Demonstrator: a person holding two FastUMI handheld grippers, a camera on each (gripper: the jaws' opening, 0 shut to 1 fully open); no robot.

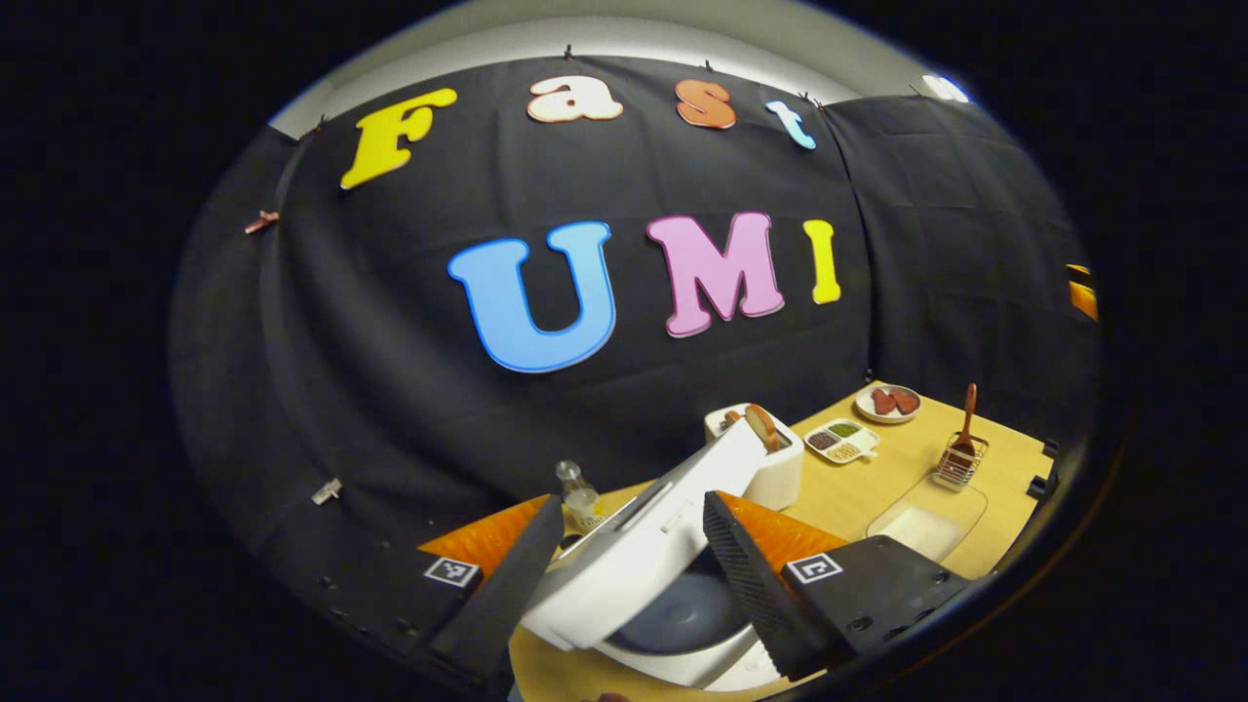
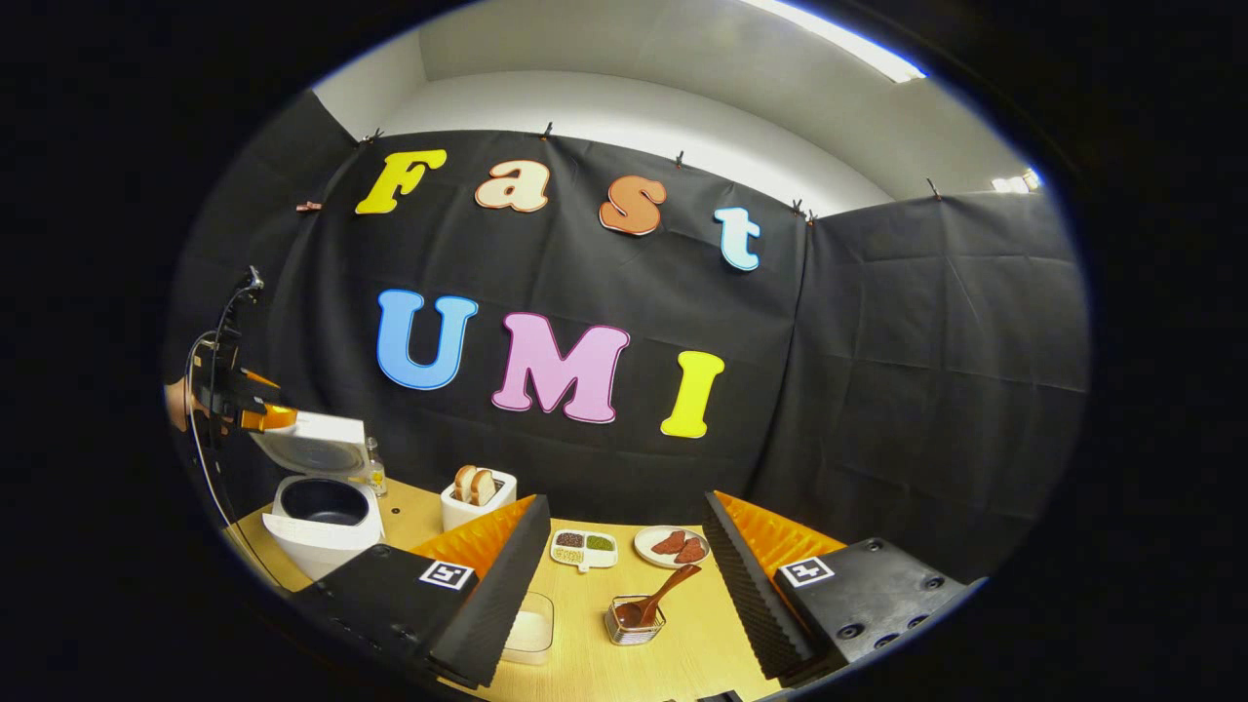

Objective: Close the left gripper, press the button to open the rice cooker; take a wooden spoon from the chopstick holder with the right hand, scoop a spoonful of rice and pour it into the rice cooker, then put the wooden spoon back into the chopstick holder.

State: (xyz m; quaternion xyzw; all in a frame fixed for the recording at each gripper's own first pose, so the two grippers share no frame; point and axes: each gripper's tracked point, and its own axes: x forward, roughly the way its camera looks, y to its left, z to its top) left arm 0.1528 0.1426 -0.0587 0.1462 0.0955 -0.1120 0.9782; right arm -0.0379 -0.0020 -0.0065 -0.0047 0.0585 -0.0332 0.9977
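The left tongs (image 1: 632,546) hang spread apart right above the rice cooker (image 1: 673,624), whose white lid (image 1: 648,531) stands tipped up between their fingers, the dark pot showing below. Seen from the right side, that cooker (image 2: 320,522) sits far off to the left on the counter (image 2: 702,634), lid raised. The right tongs (image 2: 624,575) are spread too, pinching nothing. Just ahead of them, between the fingers, stands the chopstick holder (image 2: 634,621) with the wooden spoon (image 2: 665,592) leaning in it. A clear container of rice (image 2: 531,629) lies beside their left finger.
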